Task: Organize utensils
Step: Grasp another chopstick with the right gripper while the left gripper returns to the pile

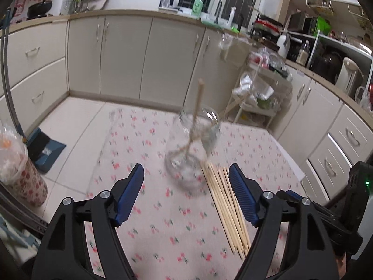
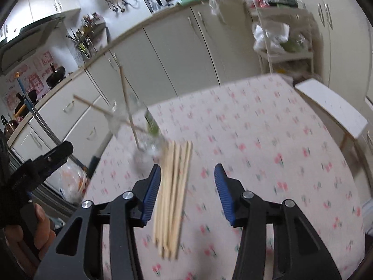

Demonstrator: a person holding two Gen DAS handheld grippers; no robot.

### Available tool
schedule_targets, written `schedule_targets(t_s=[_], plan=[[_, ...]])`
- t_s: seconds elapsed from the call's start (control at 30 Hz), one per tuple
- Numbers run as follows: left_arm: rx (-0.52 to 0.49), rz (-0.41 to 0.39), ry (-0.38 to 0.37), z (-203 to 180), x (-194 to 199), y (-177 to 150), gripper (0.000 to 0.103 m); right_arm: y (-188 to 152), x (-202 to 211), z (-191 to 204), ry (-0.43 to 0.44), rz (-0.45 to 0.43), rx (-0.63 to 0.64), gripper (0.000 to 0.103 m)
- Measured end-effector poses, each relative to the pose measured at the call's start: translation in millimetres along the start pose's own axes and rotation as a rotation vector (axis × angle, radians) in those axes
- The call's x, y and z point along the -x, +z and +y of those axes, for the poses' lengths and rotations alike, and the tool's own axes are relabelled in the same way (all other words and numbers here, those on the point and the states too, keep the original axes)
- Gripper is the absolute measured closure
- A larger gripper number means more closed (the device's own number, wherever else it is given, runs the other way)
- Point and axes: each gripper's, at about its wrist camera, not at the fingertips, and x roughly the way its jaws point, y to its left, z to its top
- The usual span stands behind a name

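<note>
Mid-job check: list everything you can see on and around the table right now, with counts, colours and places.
Glass jar: one, clear, upright on the table, blurred.
Chopsticks in jar: two, pale wood, leaning and crossed.
Loose chopsticks: a bundle, exact count unclear, pale wood, flat beside the jar.
Tablecloth: one, cream with pink flowers, covering the table.
Dustpan: one, blue, on the floor left of the table.
Canister: one, flowered, plastic-topped, far left.
Trolley: one, white, by the cabinets.
Left gripper: black with blue pads, open, empty.
Right gripper: same colours, open over the bundle.
</note>
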Motion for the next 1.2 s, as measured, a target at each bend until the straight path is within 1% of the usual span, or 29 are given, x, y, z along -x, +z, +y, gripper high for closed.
schedule_targets(t_s=[0.07,0.23,0.4,0.47,0.6,0.67,0.73,0.8,0.93,1.13,1.2], plan=[[-0.010,0.023,-0.006,-8.7,-0.6,-9.9,0.031,-9.9,2.2,-4.8,-0.012,0.019,0.002,0.057],[-0.027,0.080,0.001,-24.0,-6.2,-25.1,0.031,-15.6,-2.3,0.0,-0.030,0.051,0.028,0.058],[-0.032,0.188,0.044,-27.6,-37.8,-30.7,0.030,-13.4,-27.2,8.4,-0.071,0.099,0.065,0.058],[-0.011,0.227,0.057,-24.3,-51.1,-32.0,0.030,-11.9,-36.7,11.8,-0.090,0.108,0.087,0.058],[0.020,0.238,0.077,-15.6,-59.0,-29.4,0.030,-7.0,-56.0,23.2,-0.117,0.128,0.154,0.061],[0.028,0.238,0.079,-12.2,-59.6,-29.3,0.030,-5.2,-65.7,25.8,-0.133,0.142,0.180,0.071],[0.027,0.246,0.081,-10.9,-62.8,-29.4,0.029,-3.9,-77.7,24.6,-0.149,0.168,0.193,0.075],[0.025,0.258,0.080,-10.8,-67.2,-30.0,0.029,-3.7,-85.0,23.6,-0.157,0.183,0.203,0.075],[0.027,0.274,0.077,-13.4,-77.5,-31.4,0.029,-0.6,-89.7,27.4,-0.143,0.181,0.227,0.075],[0.024,0.284,0.090,-21.5,-90.3,-29.5,0.029,0.0,-96.1,30.5,-0.180,0.194,0.277,0.075],[0.013,0.288,0.096,-25.7,-96.4,-27.8,0.029,1.0,-93.7,26.1,-0.189,0.199,0.282,0.079]])
